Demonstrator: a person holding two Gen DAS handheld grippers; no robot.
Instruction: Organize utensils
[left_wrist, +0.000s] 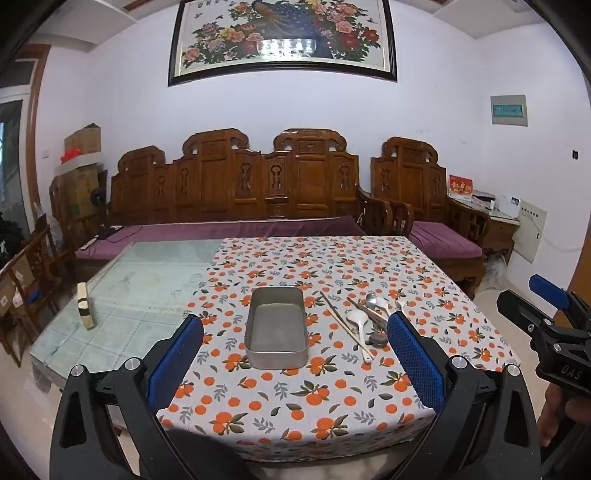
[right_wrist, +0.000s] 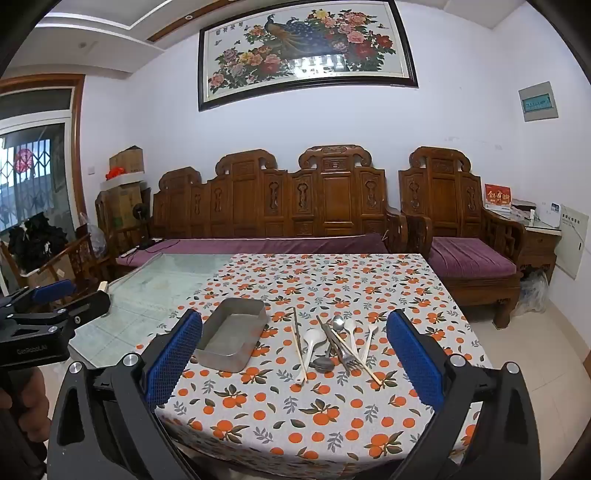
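Surface: glass-topped table (left_wrist: 147, 280), its right part under an orange-fruit patterned tablecloth (left_wrist: 295, 402).
Left gripper (left_wrist: 295, 363): blue-padded jaws spread fully wide, nothing between them, hovering at the table's near edge.
Right gripper (right_wrist: 294, 365): likewise spread wide and empty, at the near edge.
Tray: empty rectangular metal tray (left_wrist: 276, 328) mid-cloth.
Utensils: pile of white plastic spoons, metal spoons, fork and wooden chopsticks (right_wrist: 334, 341), just right of the tray.
Far side: carved wooden bench (left_wrist: 236, 192) along the wall.
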